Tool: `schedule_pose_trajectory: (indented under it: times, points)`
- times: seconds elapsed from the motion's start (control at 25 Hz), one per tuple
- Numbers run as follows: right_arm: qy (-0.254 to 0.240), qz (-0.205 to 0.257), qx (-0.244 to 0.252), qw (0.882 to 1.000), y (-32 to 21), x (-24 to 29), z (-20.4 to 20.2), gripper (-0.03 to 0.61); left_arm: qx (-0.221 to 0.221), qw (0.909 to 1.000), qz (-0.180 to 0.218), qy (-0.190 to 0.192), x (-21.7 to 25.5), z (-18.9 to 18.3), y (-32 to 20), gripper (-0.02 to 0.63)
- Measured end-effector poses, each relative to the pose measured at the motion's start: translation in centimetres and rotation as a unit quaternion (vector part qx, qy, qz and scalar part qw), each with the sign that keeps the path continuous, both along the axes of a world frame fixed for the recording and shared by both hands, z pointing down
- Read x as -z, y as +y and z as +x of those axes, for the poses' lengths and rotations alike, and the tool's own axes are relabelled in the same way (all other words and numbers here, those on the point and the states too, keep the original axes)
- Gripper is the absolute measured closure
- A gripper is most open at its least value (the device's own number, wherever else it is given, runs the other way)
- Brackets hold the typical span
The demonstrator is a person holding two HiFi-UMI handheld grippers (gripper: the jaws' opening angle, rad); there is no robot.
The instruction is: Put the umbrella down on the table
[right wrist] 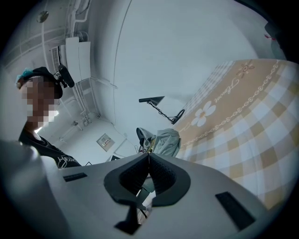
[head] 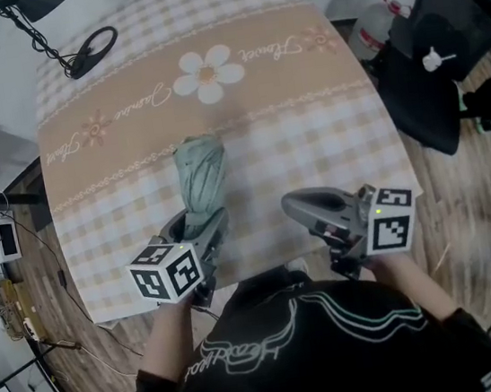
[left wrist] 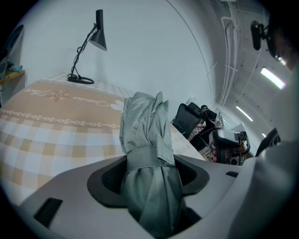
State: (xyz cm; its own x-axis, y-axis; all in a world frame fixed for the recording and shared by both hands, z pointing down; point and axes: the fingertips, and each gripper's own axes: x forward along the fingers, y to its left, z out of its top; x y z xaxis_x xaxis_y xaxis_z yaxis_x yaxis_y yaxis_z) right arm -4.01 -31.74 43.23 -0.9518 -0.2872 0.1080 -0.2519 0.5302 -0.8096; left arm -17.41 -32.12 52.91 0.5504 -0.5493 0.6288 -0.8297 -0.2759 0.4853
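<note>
At the table's near edge, the left tool (head: 203, 226) is clenched around the folded grey-green umbrella (head: 199, 172), its jaws pressing the fabric near the strap. The umbrella juts away from the person over the checked table (head: 326, 125); whether its far end touches the cloth is unclear. To the right, the right tool (head: 294, 204) is closed tight on nothing. A black desk lamp (head: 89, 48) stands at the far left corner.
</note>
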Motion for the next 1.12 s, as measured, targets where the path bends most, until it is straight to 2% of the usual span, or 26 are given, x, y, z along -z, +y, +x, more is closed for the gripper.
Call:
schedule_pose_trajectory:
  times: [0.32, 0.72, 0.96, 1.12]
  points:
    - [0.006, -0.028, -0.002, 1.000, -0.2, -2.2, 0.4, 0.566, -0.016, 0.9992, -0.018, -0.033, -3.5, -0.2, -0.3, 0.353]
    - [0.001, -0.039, 0.004, 0.999, -0.5, -2.8, -0.3, 0.566, -0.028, 0.9961, -0.045, -0.071, -6.4, -0.6, -0.4, 0.351]
    - [0.003, -0.047, -0.001, 0.999, -0.4, -3.5, 0.1, 0.566, -0.030, 0.9951, -0.053, -0.078, -7.1, -0.8, -0.4, 0.351]
    - [-0.001, -0.048, -0.005, 0.999, -0.2, -3.6, 0.1, 0.566, -0.039, 0.9918, -0.061, -0.105, -7.4, -0.6, -0.4, 0.350]
